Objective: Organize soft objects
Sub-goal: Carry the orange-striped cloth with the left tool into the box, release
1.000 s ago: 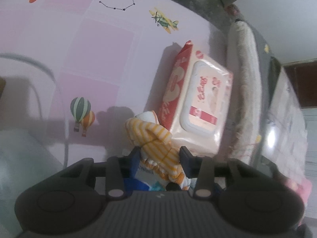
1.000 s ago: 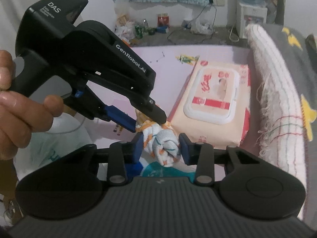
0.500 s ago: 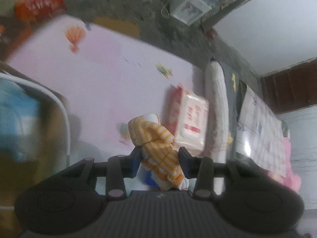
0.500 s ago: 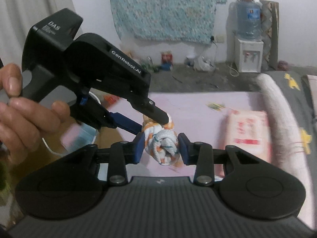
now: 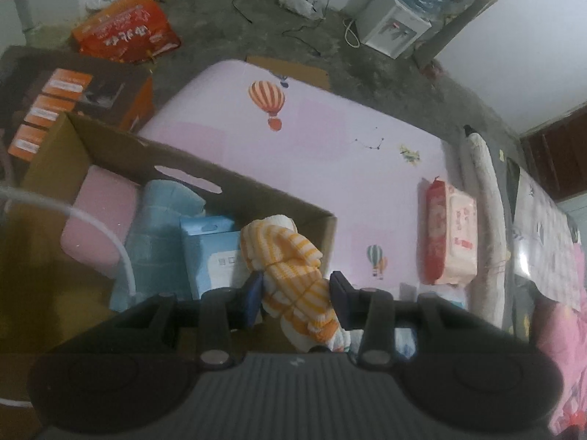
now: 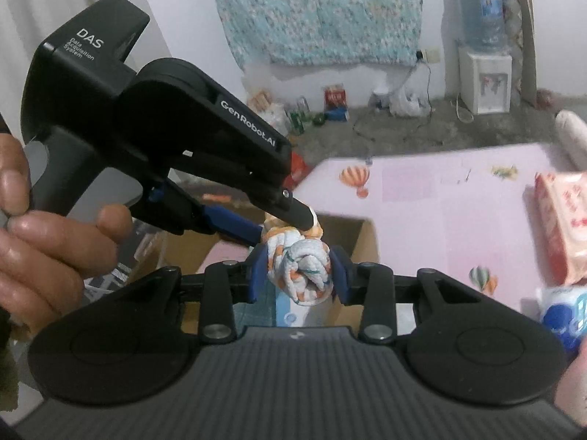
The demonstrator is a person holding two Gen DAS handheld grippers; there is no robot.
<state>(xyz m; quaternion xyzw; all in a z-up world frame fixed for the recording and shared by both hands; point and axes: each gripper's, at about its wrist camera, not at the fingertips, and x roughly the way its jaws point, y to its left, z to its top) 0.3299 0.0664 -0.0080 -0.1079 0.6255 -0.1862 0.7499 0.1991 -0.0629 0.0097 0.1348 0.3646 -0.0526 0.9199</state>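
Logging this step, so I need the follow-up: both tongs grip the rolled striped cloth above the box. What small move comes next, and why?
Probably lower the rolled striped cloth into the cardboard box. Both the left tongs and right tongs clamp it over the box's open corner, beside the blue pack already inside, so a short descent before releasing seems right.

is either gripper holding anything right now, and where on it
Both grip one rolled cloth bundle. The left gripper clamps its orange-striped middle; the right gripper clamps the white knotted end. It hangs over the open cardboard box.
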